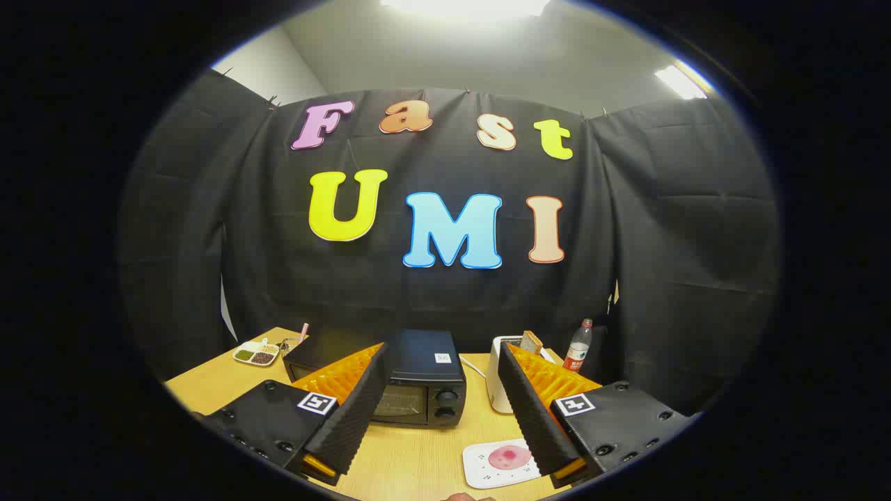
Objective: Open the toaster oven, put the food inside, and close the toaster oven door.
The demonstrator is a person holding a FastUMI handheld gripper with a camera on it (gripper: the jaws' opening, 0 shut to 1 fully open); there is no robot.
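A black toaster oven (418, 379) stands on the wooden table (418, 459) beyond my fingers, its glass door shut and two knobs on its right side. My left finger covers the oven's left half. Nearer to me, by my right finger, lies a white square plate (491, 465) with a round pink piece of food (509, 457) on it. My gripper (440, 390) is open, held above the table and apart from the oven, with nothing between the fingers.
A white pop-up toaster (500, 379) with a slice of bread (531, 342) stands right of the oven, with a water bottle (577, 346) behind it. A divided dish of grains (255, 353) sits at the table's far left. Black cloth walls close in the booth.
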